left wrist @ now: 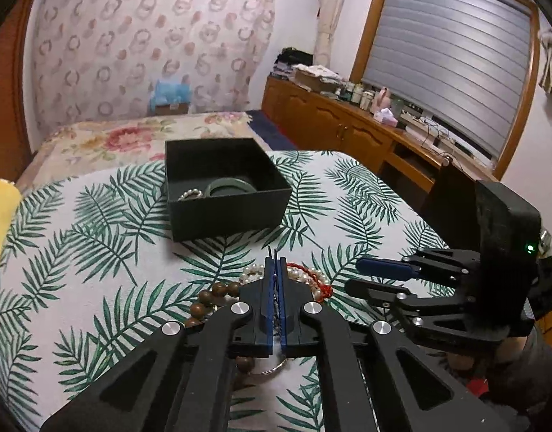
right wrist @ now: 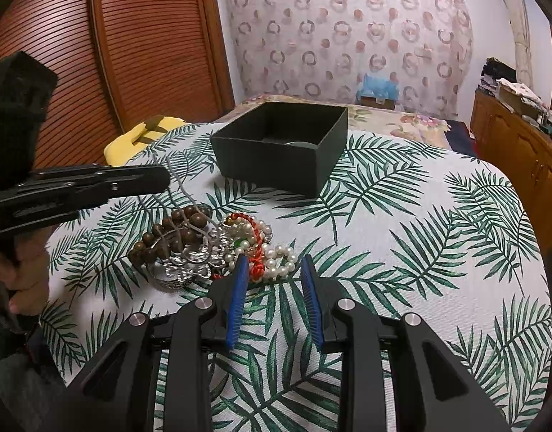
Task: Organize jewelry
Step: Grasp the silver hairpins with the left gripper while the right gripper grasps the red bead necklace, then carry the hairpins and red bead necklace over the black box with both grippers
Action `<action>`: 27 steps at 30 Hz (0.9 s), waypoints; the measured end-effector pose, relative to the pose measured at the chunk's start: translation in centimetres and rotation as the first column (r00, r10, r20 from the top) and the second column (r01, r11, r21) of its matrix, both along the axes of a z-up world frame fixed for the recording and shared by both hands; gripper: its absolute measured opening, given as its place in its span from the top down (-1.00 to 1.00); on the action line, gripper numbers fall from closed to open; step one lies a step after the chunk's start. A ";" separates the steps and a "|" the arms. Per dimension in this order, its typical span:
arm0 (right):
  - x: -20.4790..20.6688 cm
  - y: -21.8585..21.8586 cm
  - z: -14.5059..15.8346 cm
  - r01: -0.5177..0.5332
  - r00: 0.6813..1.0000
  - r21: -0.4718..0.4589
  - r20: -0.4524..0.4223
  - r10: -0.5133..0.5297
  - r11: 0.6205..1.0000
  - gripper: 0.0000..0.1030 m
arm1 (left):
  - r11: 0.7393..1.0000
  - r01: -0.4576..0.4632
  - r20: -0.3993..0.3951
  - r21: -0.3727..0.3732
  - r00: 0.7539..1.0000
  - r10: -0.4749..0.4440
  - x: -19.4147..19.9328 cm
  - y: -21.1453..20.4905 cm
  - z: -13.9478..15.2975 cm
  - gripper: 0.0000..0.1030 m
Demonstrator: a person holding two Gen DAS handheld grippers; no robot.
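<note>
Bangle and pearls in box, pile left; my left claw pinched on cord, right claw open, empty.

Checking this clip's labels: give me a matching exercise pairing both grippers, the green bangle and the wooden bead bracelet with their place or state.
1 left gripper
2 right gripper
3 green bangle
4 wooden bead bracelet

A in the pile on the tablecloth
B open
C inside the dark box
D shut on the grey cord

Pairs: 1-D, 2-B, 3-C, 4-A
</note>
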State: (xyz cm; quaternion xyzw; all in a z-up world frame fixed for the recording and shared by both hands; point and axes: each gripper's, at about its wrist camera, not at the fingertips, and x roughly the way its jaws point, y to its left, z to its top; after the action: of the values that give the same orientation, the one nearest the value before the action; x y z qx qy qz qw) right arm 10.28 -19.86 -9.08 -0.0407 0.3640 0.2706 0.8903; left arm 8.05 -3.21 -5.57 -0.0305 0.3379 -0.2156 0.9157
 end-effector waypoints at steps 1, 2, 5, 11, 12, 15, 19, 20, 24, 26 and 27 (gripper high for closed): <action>0.0 0.0 0.0 -0.001 1.000 -0.001 -0.001 0.001 1.000 0.37 | 1.000 0.000 0.007 0.000 1.000 0.000 -0.2 0.0 0.2 0.98; 0.0 0.1 0.0 -0.002 1.000 0.000 -0.002 0.002 1.000 0.37 | 1.000 -0.002 0.012 -0.004 1.000 0.002 -0.4 0.0 0.4 0.98; 0.1 0.3 0.0 -0.007 1.000 -0.003 -0.005 0.007 1.000 0.37 | 1.000 -0.016 0.032 -0.014 0.999 0.017 -0.9 0.3 1.0 0.98; 1.0 1.6 0.1 -0.044 0.999 -0.022 -0.005 0.044 0.999 0.37 | 0.998 -0.063 0.087 -0.005 0.994 0.063 -2.1 1.3 2.4 0.98; 1.2 1.8 0.0 -0.051 0.999 -0.024 -0.006 0.051 0.998 0.37 | 0.998 -0.069 0.092 -0.006 0.993 0.069 -2.2 1.6 2.5 0.98; 1.8 2.7 0.0 -0.074 0.997 -0.034 -0.010 0.074 0.997 0.39 | 0.996 -0.088 0.104 -0.004 0.991 0.088 -2.4 2.4 2.9 0.98; 3.0 3.8 -0.5 -0.085 0.996 -0.069 -0.021 0.084 0.994 0.58 | 0.994 -0.104 0.111 -0.011 0.988 0.105 -2.5 3.2 3.2 0.98; 3.2 4.0 -0.7 -0.084 0.996 -0.080 -0.025 0.082 0.993 0.60 | 0.994 -0.107 0.111 -0.012 0.988 0.108 -2.5 3.5 3.2 0.98; 3.6 4.2 -1.1 -0.092 0.995 -0.084 -0.036 0.089 0.992 0.88 | 0.993 -0.115 0.108 -0.018 0.987 0.116 -2.6 3.9 3.0 0.98; 3.4 4.2 -1.0 -0.094 0.995 -0.090 -0.027 0.092 0.992 0.93 | 0.993 -0.117 0.107 -0.020 0.987 0.118 -2.6 4.0 3.0 0.98; 3.2 4.1 -0.8 -0.097 0.995 -0.087 -0.023 0.095 0.992 0.93 | 0.993 -0.118 0.106 -0.022 0.987 0.120 -2.6 4.1 2.9 0.98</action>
State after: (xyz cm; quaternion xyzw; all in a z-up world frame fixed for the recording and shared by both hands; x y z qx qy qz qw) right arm 13.51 -15.75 -9.90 -0.0947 0.3818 0.2970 0.8701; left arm 5.46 0.89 -2.70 -0.0459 0.2844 -0.1645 0.9434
